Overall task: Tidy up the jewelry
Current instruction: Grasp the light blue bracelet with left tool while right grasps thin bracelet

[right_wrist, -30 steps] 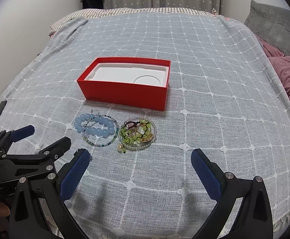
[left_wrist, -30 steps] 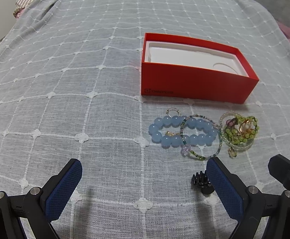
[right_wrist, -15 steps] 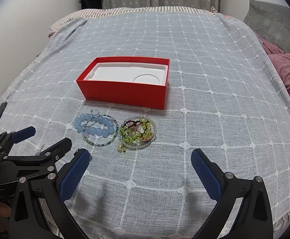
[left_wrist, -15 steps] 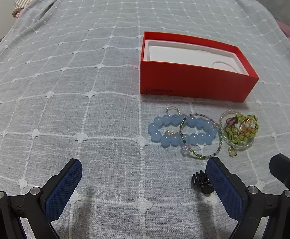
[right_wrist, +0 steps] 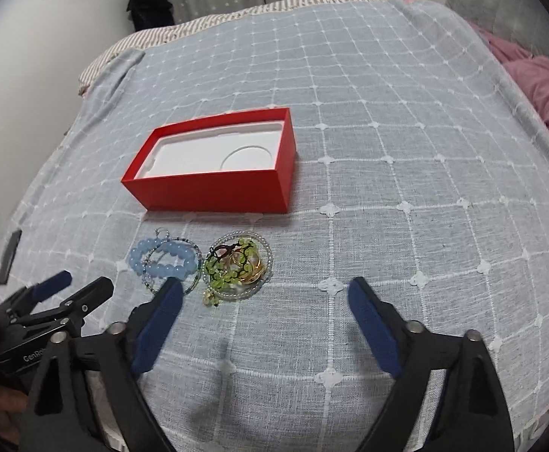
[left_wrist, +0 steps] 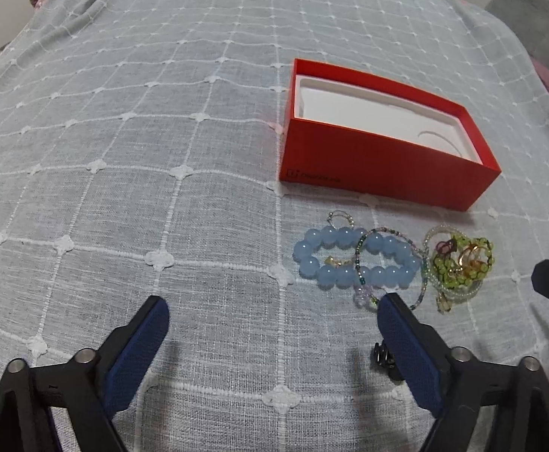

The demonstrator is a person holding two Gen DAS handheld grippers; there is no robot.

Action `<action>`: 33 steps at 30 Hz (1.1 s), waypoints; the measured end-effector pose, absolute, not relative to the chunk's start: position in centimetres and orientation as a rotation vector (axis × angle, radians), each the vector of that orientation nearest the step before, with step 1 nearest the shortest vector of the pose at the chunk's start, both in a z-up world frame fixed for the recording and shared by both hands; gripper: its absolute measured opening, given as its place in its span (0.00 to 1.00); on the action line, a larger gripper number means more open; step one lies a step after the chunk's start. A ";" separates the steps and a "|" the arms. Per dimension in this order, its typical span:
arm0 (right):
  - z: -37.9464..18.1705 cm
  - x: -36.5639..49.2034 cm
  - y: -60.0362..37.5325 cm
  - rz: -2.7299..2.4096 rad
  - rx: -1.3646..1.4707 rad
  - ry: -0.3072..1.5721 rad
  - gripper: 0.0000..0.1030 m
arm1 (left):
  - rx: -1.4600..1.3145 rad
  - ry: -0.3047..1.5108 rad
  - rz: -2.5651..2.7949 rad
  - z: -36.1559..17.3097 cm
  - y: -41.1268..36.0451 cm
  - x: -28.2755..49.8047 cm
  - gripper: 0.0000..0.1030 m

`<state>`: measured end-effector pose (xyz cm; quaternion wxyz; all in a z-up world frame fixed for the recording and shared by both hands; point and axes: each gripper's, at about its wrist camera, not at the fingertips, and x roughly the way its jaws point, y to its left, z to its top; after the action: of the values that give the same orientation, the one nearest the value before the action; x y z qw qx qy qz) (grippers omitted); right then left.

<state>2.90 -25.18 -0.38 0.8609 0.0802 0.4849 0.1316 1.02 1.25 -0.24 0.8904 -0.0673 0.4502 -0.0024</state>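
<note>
An open red box (left_wrist: 380,158) with a white insert lies on the bed; it also shows in the right wrist view (right_wrist: 214,188). In front of it lies a blue bead bracelet (left_wrist: 349,260) (right_wrist: 161,260) crossed by a thin beaded strand (left_wrist: 387,263), and a green bead cluster with gold rings (left_wrist: 462,260) (right_wrist: 237,263). My left gripper (left_wrist: 272,309) is open and empty, just short of the blue bracelet. My right gripper (right_wrist: 265,290) is open and empty, just short of the green cluster. A small black clip (left_wrist: 383,356) lies by the left gripper's right finger.
A grey checked bedspread (left_wrist: 124,150) covers the bed. A pink blanket (right_wrist: 538,86) and a grey pillow (left_wrist: 538,11) lie at the right. A dark flat object (right_wrist: 9,256) lies at the bed's left edge. The left gripper (right_wrist: 48,301) shows in the right wrist view.
Both grippers have moved forward toward the jewelry and tilted; the box and beads look nearer. Both stay open and empty.
</note>
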 end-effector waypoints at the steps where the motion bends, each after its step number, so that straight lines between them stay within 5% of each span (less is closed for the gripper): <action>1: -0.6 3.0 -25.3 0.273 0.168 1.034 0.71 | -0.156 0.945 -0.017 -0.3 1.3 1.2 0.83; 5: -1.4 3.6 -25.4 0.305 0.217 1.088 0.51 | -0.197 0.975 -0.063 -0.4 1.2 1.7 0.71; 10: -1.4 4.4 -25.7 0.364 0.312 1.079 0.39 | -0.248 1.007 -0.138 -0.3 1.0 2.7 0.52; 14: -1.0 5.5 -25.7 0.398 0.333 1.041 0.39 | -0.270 1.023 -0.181 0.3 1.1 4.0 0.42; 23: -1.6 6.4 -25.7 0.394 0.323 1.076 0.39 | -0.303 1.121 -0.176 -1.7 1.9 6.9 0.41; 28: -1.8 6.6 -26.2 0.379 0.338 1.083 0.39 | -0.250 1.139 -0.161 -2.5 0.9 7.3 0.24; 30: -2.0 6.6 -26.2 0.374 0.336 1.089 0.39 | -0.243 1.139 -0.143 -2.6 1.0 7.5 0.08; 33: -2.2 6.6 -26.0 0.369 0.328 1.093 0.39 | -0.238 1.133 -0.140 -2.6 0.8 7.7 0.07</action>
<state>6.60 -26.03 -2.15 0.8254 0.1545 0.5144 0.1738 7.66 0.80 -2.56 0.8347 -0.1122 0.5351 -0.0660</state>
